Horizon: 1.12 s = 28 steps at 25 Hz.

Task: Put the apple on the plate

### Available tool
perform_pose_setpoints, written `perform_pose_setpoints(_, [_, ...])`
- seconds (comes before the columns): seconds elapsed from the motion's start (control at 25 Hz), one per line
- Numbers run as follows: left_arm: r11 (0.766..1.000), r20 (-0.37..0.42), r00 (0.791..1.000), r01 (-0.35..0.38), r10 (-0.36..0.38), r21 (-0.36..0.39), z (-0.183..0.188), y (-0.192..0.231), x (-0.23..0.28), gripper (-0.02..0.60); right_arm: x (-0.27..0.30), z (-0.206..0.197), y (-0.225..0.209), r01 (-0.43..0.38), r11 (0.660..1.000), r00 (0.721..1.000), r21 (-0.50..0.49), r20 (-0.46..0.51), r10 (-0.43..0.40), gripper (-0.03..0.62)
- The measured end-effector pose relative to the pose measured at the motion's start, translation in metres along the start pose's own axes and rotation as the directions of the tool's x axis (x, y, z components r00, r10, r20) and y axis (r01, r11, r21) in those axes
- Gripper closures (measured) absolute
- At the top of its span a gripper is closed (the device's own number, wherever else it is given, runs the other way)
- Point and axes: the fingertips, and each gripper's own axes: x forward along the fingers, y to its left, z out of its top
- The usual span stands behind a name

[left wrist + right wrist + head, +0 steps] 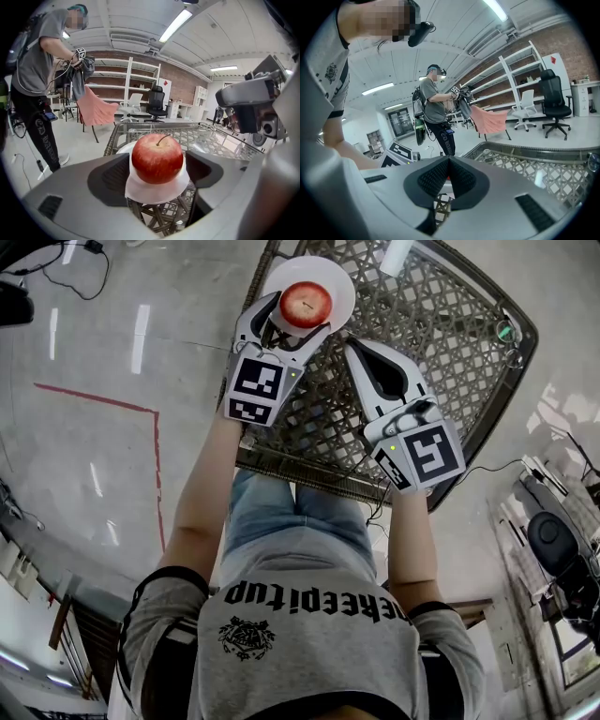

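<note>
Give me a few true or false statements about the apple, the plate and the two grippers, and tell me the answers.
1. The apple sits on the white plate. True.
2. The left gripper is clamped tight on the apple. False: its jaws stand apart, one on each side of the apple, and the pads do not seem to press on it.
3. The right gripper has its jaws together with nothing between them. True.
4. The plate rests on a solid wooden table. False: it rests near one corner of a woven lattice table.
</note>
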Motion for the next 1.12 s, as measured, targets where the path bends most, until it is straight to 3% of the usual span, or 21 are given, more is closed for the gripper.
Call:
perform_pose_setpoints(0.44, [0.999, 0.046, 0.999, 0.015, -0.017, 0.049, 0.018, -0.008, -0.020, 0.179, -0.001, 0.008, 0.007, -0.003, 1.000, 1.000, -0.010, 0.022, 0.003, 0.589])
perform_pose_setpoints(0.64, [0.998, 0.076, 0.997, 0.016, -0.020, 0.062, 0.031, -0.015, -0.039, 0.248, -0.002, 0.016, 0.020, -0.006, 1.000, 0.999, -0.023, 0.034, 0.007, 0.589])
perform_pose_setpoints(0.88, [0.998, 0.120, 0.993, 0.010, -0.018, 0.069, 0.049, -0.020, -0.064, 0.377, -0.005, 0.027, 0.037, -0.002, 0.999, 0.999, -0.040, 0.051, 0.004, 0.589])
perform_pose_setpoints(1.04, [0.997, 0.162, 0.987, -0.022, 0.010, 0.073, 0.064, -0.017, -0.085, 0.517, -0.010, 0.034, 0.051, 0.003, 0.999, 0.998, -0.049, 0.062, 0.000, 0.589])
perform_pose_setpoints(1.12, [0.997, 0.180, 0.984, -0.024, 0.010, 0.074, 0.072, -0.017, -0.094, 0.519, -0.012, 0.037, 0.058, 0.007, 0.998, 0.998, -0.054, 0.069, -0.003, 0.589])
